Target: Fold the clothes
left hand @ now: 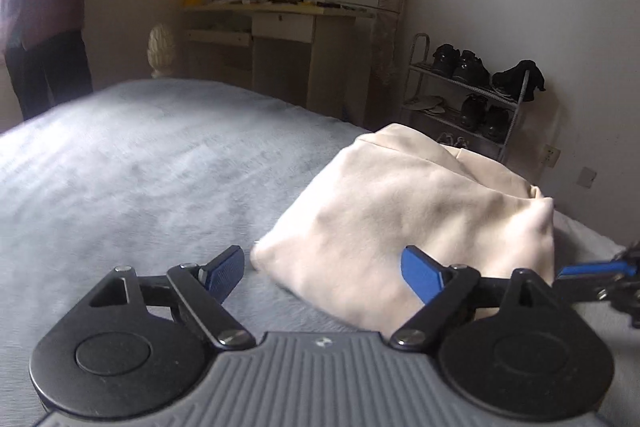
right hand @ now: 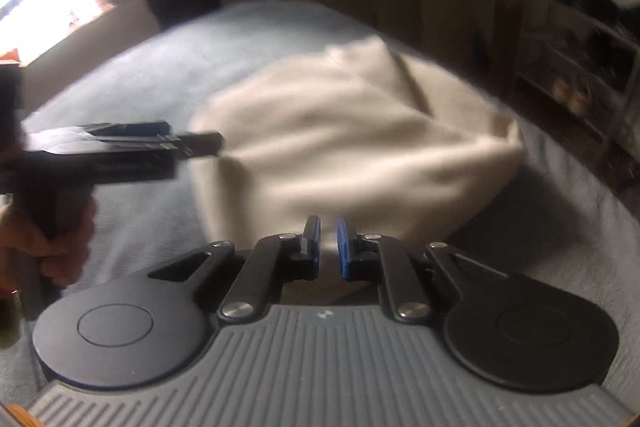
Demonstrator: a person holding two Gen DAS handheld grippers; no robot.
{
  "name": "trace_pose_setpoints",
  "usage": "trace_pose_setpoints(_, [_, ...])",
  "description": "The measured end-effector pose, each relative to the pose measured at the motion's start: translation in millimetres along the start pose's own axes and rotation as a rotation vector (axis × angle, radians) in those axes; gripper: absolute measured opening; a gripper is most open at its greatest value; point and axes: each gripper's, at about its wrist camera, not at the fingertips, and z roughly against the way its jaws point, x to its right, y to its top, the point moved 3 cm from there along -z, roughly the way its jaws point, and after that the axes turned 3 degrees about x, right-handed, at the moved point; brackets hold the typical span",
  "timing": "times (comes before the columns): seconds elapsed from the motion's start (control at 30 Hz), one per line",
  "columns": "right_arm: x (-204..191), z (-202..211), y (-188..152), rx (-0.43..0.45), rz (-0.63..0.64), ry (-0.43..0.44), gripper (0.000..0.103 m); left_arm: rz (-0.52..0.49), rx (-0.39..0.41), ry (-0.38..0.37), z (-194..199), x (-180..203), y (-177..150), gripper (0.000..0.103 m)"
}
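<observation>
Wire shoe rack (left hand: 460, 95) by the far wall holds dark shoes (left hand: 460, 61) up top and slippers below; cream garment (left hand: 408, 211), folded into a bundle, lies on the grey-blue bedspread (left hand: 140, 167). Left gripper (left hand: 324, 273) stands wide at the bundle's near edge, nothing pinched; right gripper (right hand: 328, 247) nearly shut, fingers empty, just short of the cloth. Left view alone shows desk (left hand: 288, 23) and standing person (left hand: 44, 7); right view shows the hand (right hand: 44, 247) holding the other gripper.
</observation>
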Motion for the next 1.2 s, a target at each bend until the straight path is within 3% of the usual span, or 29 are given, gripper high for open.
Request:
trace_pose_setpoints(0.13, [-24.9,-18.1,-22.2,-0.086,0.105,0.026,0.011,0.056,-0.05,0.031,39.3,-6.0,-11.8,0.087])
trace_pose_setpoints(0.23, [-27.8,-18.2,-24.0,-0.087,0.063,-0.012,0.012,0.087,-0.105,0.044,73.5,-5.4,-28.7,0.087])
trace_pose_setpoints(0.33, [-40.2,15.8,-20.4,-0.072,-0.016,-0.001,0.02,0.1,-0.141,0.05,116.8,-0.6,-45.6,0.087])
trace_pose_setpoints(0.4, [-51.9,40.7,-27.2,-0.073,-0.015,-0.033,0.046,0.117,-0.152,0.044,144.2,2.1,-54.1,0.089])
trace_pose_setpoints(0.53, [-67.9,87.7,-47.4,-0.077,-0.068,-0.061,0.064,0.166,-0.155,0.007,194.5,10.0,-61.0,0.096])
trace_pose_setpoints(0.6, [-72.4,107.2,-56.4,-0.075,-0.113,-0.067,0.082,0.166,-0.145,-0.004,216.2,16.6,-62.3,0.098])
trace_pose_setpoints(0.67, [-75.5,123.3,-61.7,-0.065,-0.152,-0.078,0.089,0.154,-0.124,0.007,237.4,25.8,-63.6,0.1])
trace_pose_setpoints(0.9, [-79.8,165.1,-70.1,-0.058,-0.193,-0.171,0.101,0.093,-0.065,0.018,287.0,54.9,-59.4,0.103])
trace_pose_setpoints(1.2, [-80.9,197.4,-78.8,-0.006,-0.191,-0.249,0.102,0.133,-0.035,0.037,316.0,72.3,-53.9,0.103])
